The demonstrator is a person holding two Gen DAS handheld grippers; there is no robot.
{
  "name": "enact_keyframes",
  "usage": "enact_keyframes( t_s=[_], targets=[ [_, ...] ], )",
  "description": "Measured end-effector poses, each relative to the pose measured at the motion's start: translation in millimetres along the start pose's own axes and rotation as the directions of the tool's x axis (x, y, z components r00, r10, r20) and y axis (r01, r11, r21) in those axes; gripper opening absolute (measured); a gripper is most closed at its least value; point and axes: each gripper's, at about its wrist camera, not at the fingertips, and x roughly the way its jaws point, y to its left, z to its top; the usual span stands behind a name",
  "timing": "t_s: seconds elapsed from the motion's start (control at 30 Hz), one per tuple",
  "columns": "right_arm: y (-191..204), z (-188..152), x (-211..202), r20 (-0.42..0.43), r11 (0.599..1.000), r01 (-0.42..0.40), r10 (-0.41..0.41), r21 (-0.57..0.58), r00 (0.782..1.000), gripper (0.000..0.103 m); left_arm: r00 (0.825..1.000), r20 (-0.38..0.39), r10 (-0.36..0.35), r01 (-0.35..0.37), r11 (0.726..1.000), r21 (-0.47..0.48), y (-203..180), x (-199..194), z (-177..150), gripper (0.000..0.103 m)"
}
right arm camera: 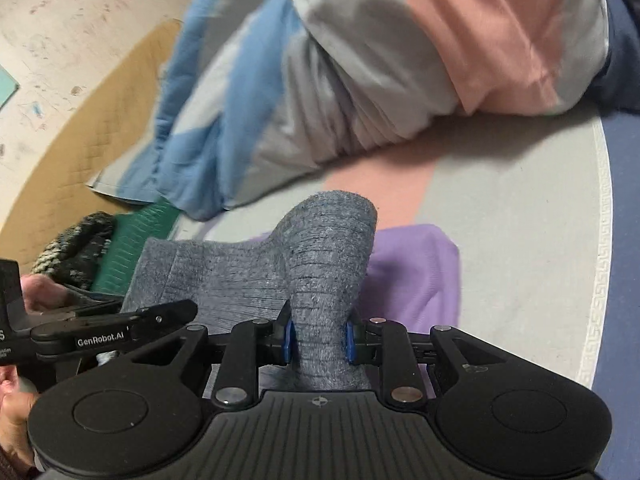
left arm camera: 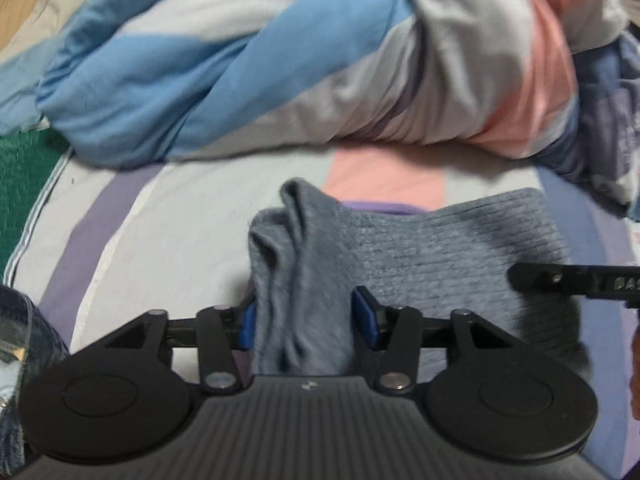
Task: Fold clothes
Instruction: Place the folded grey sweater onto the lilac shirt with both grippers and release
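A grey ribbed knit garment point(left arm camera: 440, 248) lies on the striped bed sheet point(left arm camera: 160, 224). My left gripper point(left arm camera: 306, 320) is shut on its bunched left end, which rises between the blue pads. My right gripper point(right arm camera: 318, 338) is shut on the garment's right end point(right arm camera: 332, 248), lifted in a hump. The right gripper's finger shows in the left wrist view point(left arm camera: 568, 280) over the garment. The left gripper shows in the right wrist view point(right arm camera: 108, 332) at the left. A purple cloth point(right arm camera: 412, 272) lies under the grey garment.
A crumpled blue, grey and pink duvet point(left arm camera: 280, 60) is piled across the back of the bed. A green mat point(left arm camera: 20, 176) lies at the left edge. A dark knitted item point(right arm camera: 76, 244) sits at the left. Dark blue fabric point(left arm camera: 608, 120) is heaped at the right.
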Motion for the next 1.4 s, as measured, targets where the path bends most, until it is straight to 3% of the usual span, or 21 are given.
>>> enact_keyframes(
  t_s=[0.17,0.2,0.23,0.3,0.4,0.47,0.53,0.6,0.67,0.77,0.87,1.07,1.4],
  targets=[
    [-10.1,-7.9,13.3,-0.027,0.998,0.047,-0.046,0.041,0.999,0.026,0.996,-0.084,-0.024,0.011,0.988,-0.155,20.3,32.9,-4.1,0.073],
    [-11.8,-10.0,15.9,-0.03,0.997,0.055,-0.053,0.059,0.998,0.027,0.995,-0.099,-0.034,0.015,0.982,-0.188,24.9,36.9,-5.2,0.081],
    [-14.1,-10.6,18.8,-0.032,0.995,0.061,-0.058,0.081,0.998,0.029,0.995,-0.102,-0.018,-0.001,0.982,-0.191,25.8,37.9,-7.2,0.09],
    [-11.2,-9.8,20.4,-0.029,0.995,0.074,-0.072,0.069,0.997,0.033,0.995,-0.1,0.006,-0.025,0.982,-0.189,26.7,38.3,-10.9,0.094],
    [0.9,-3.0,12.1,-0.009,0.995,0.1,-0.1,0.002,0.995,0.05,0.999,-0.019,0.048,-0.05,0.99,-0.135,22.9,16.9,-13.0,0.093],
    [9.3,0.2,-4.8,0.043,0.992,0.116,-0.114,-0.057,0.993,0.053,0.995,0.063,0.081,-0.074,0.992,-0.099,20.5,-6.7,-15.7,0.093],
    [19.5,-2.7,-29.5,0.138,0.978,0.15,-0.13,-0.143,0.982,0.054,0.986,0.147,0.084,-0.073,0.995,-0.074,20.3,-35.1,-19.9,0.101],
    [35.2,-12.8,-50.3,0.207,0.943,0.173,-0.116,-0.285,0.972,0.059,0.974,0.227,-0.022,0.026,1.0,-0.013,19.3,-62.8,-25.6,0.103],
    [52.2,-27.9,-60.7,0.222,0.875,0.171,-0.075,-0.453,0.972,0.06,0.957,0.252,-0.142,0.11,0.985,0.135,9.2,-81.5,-31.4,0.103],
    [72.6,-52.5,-57.3,0.214,0.75,0.197,-0.075,-0.632,0.974,0.061,0.967,0.181,-0.178,0.123,0.952,0.281,-13.0,-75.8,-38.7,0.103],
    [80.5,-66.7,-33.5,0.187,0.695,0.229,-0.137,-0.682,0.973,0.06,0.987,0.109,-0.117,0.079,0.951,0.299,-26.0,-48.9,-45.5,0.103],
    [67.0,-77.9,4.9,0.106,0.729,0.239,-0.224,-0.641,0.969,0.066,0.997,-0.035,-0.062,0.068,0.972,0.227,-23.6,0.9,-62.5,0.103],
    [54.1,-81.2,21.3,0.053,0.773,0.215,-0.23,-0.597,0.972,0.069,0.996,-0.061,-0.058,0.069,0.977,0.204,-19.3,16.4,-64.0,0.103]
  ],
)
